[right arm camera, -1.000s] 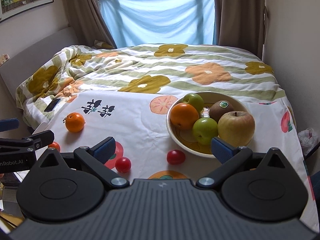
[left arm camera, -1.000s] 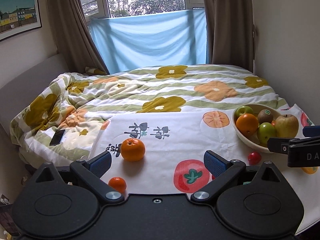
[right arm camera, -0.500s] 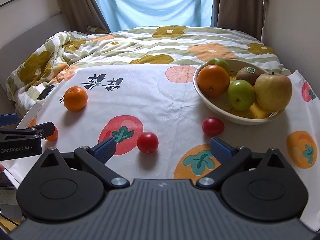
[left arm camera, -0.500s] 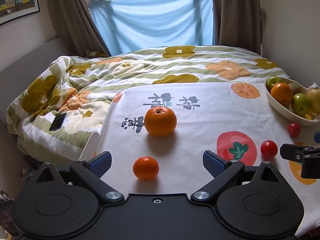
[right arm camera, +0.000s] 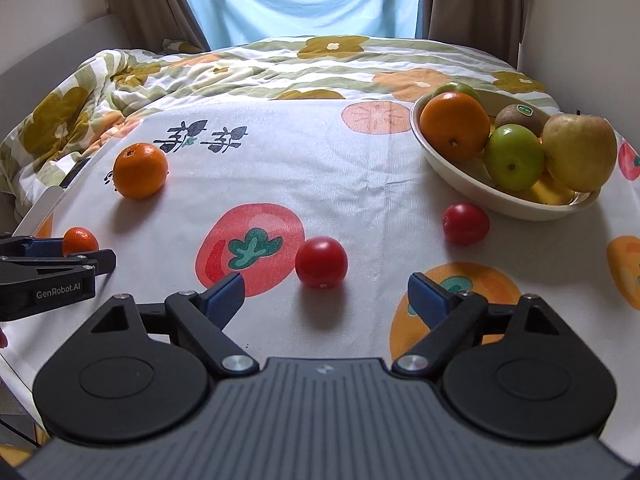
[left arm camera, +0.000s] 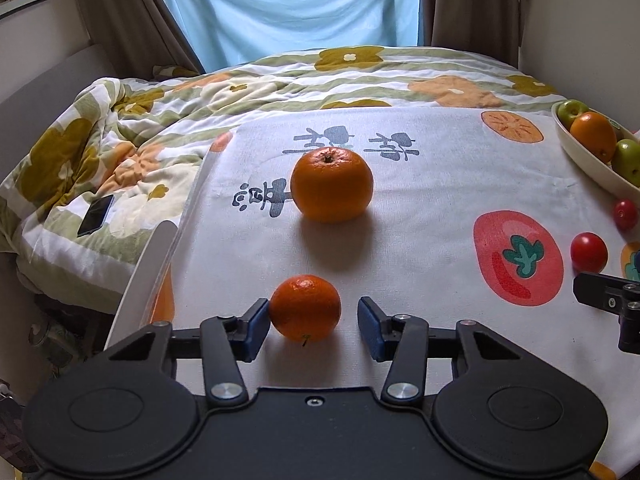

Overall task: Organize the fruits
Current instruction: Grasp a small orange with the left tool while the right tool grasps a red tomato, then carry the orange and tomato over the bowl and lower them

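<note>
A small mandarin (left arm camera: 305, 307) lies on the tablecloth between the fingers of my left gripper (left arm camera: 314, 323); the left pad touches it, the right pad stands clear, so the gripper is open. It also shows in the right wrist view (right arm camera: 79, 241). A larger orange (left arm camera: 331, 184) lies farther back. My right gripper (right arm camera: 324, 296) is open, with a red tomato (right arm camera: 321, 263) just ahead of its fingertips. A second tomato (right arm camera: 465, 223) lies beside the cream fruit bowl (right arm camera: 472, 182), which holds an orange, green apples, a kiwi and a yellow apple.
The table's left edge (left arm camera: 140, 272) is close to the mandarin. A bed with a flowered quilt (left arm camera: 132, 128) lies beyond, with a phone (left arm camera: 96, 215) on it. The right gripper's finger (left arm camera: 600, 292) shows at the right of the left wrist view.
Both grippers have moved forward and down toward the table. The left gripper's fingers have narrowed around the small mandarin. The right gripper has come up to the near tomato.
</note>
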`<state>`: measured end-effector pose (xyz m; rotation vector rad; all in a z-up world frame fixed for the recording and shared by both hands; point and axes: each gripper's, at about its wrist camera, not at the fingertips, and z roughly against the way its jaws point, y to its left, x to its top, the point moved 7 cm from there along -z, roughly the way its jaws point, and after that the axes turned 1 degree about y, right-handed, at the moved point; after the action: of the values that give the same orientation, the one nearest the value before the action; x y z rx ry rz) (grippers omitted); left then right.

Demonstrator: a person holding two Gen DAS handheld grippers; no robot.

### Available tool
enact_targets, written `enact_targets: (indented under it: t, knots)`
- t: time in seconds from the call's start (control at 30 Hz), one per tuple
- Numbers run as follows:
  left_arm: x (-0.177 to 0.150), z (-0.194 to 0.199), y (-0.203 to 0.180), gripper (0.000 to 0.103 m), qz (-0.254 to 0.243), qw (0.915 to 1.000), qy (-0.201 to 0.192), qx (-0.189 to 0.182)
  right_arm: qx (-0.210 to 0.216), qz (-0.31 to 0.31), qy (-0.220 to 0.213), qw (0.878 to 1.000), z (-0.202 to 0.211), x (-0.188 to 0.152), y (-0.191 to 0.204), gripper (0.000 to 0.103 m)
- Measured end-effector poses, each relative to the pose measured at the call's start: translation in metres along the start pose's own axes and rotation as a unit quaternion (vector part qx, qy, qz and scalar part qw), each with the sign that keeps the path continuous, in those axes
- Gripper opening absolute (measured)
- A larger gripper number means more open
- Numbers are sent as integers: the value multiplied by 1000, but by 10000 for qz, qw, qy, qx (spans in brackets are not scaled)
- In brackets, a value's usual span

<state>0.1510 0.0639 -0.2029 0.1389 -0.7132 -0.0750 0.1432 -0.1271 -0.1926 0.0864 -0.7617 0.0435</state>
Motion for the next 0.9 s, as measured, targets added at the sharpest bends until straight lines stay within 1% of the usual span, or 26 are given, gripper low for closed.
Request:
enact_targets:
  t: [0.03, 0.13, 0.2, 0.3, 0.53, 0.57, 0.67, 0.9]
  knots:
    - [1, 1, 2, 41, -9, 10000, -30, 29, -4, 10, 6, 10000, -1, 0, 0, 99]
    - [1, 1, 5, 41, 73, 9999, 4, -76, -25, 54, 31, 10000, -3, 1, -1, 93]
    - [-1, 2, 4, 41, 18, 10000, 0, -55, -25, 64, 59, 10000, -6, 2, -1, 86]
    - [-2, 5, 2, 41, -57, 10000, -2, -23, -10, 42, 107, 9999, -11, 3, -2, 80]
    - [-6, 9, -1, 41, -22, 10000, 49, 21, 73, 122, 134, 9998, -20, 7, 0, 68]
    - [-6, 10, -2, 41, -18, 10000, 54, 22, 77, 151, 133, 9998, -20, 7, 0, 65]
    - [-8, 12, -3, 40, -6, 10000, 58, 24, 100, 254, 130, 9995, -23, 9, 1, 46]
    - [-1, 29, -11, 40, 25, 10000, -82, -25, 161, 253, 121, 9995, -16, 15, -1, 46]
